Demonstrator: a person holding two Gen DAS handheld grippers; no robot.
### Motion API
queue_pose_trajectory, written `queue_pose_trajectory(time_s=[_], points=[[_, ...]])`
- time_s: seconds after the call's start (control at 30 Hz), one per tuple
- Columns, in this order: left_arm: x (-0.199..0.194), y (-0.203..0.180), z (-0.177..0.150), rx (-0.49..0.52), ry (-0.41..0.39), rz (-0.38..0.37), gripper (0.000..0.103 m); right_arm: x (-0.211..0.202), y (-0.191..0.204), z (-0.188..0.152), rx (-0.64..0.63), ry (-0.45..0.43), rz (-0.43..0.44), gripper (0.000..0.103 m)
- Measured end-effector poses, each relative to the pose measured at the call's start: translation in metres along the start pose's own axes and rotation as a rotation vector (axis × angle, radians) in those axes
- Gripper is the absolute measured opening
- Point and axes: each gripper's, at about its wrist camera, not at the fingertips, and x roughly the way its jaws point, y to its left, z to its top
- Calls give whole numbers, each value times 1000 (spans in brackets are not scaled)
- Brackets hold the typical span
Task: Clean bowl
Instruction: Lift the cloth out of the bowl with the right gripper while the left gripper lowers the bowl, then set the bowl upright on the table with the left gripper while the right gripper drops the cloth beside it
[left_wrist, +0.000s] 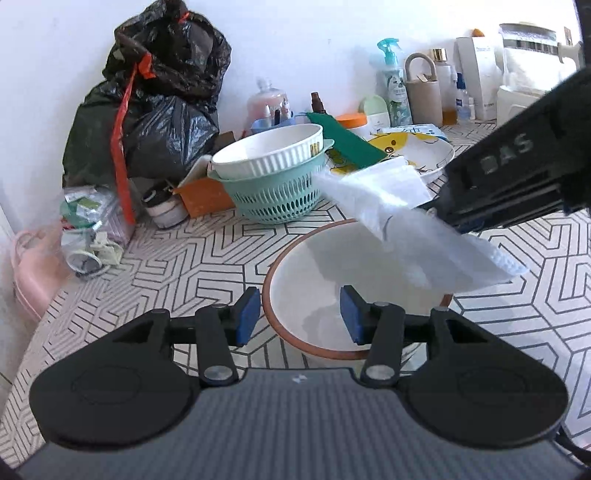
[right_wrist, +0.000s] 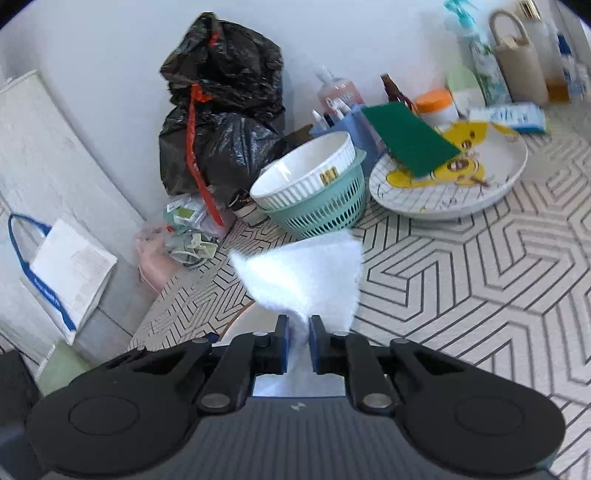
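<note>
My left gripper stands open astride the near rim of the bowl, one pad outside the wall and one over the white inside, neither seen to press. My right gripper is clamped on a white cloth, which hangs just above the bowl's far side in the left view; whether it touches the glaze I cannot tell.

The bowl sits upright on the patterned counter, white with a brown rim, and looks like glazed ceramic: stiff, fairly heavy, slick, and liable to chip if knocked. I judge the rim the place to hold, a pad on each side of the wall, firmly enough that it does not skate when wiped. The cloth is soft and limp, folding from the pinch, so it will follow the curve. The inside shows no plain dirt from here, which suits a bowl about to be wiped as well as one just wiped.

The counter is smooth and crowded behind: a ribbed white dish in a teal basket, a cartoon plate under a green pad, bottles against the wall, black rubbish bags at left. Open space lies to the right.
</note>
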Motion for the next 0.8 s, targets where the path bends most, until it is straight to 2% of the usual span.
queue_pose_trajectory(time_s=[0.07, 0.2, 0.3, 0.37, 0.47, 0.57, 0.7, 0.8], points=[[1, 3, 1, -31, 16, -15, 63, -14, 2, 2, -16, -23, -20, 10], [-1, 9, 2, -105, 40, -41, 74, -39, 6, 6, -64, -45, -70, 10], [-5, 9, 3, -124, 45, -9, 78, -53, 7, 5, -121, -33, -132, 10], [-6, 7, 4, -117, 50, 45, 91, -60, 3, 4, -145, -17, -172, 11], [-7, 3, 7, -121, 72, 146, 94, -50, -6, 0, -131, 9, -195, 10], [-13, -1, 7, -130, 87, 170, 94, -35, -14, -5, -112, 35, -210, 10], [-23, -3, 4, -156, 86, 148, 100, -14, -25, -10, -87, 70, -231, 11], [-26, -2, 4, -176, 95, 137, 101, 1, -34, -15, -68, 96, -247, 21]])
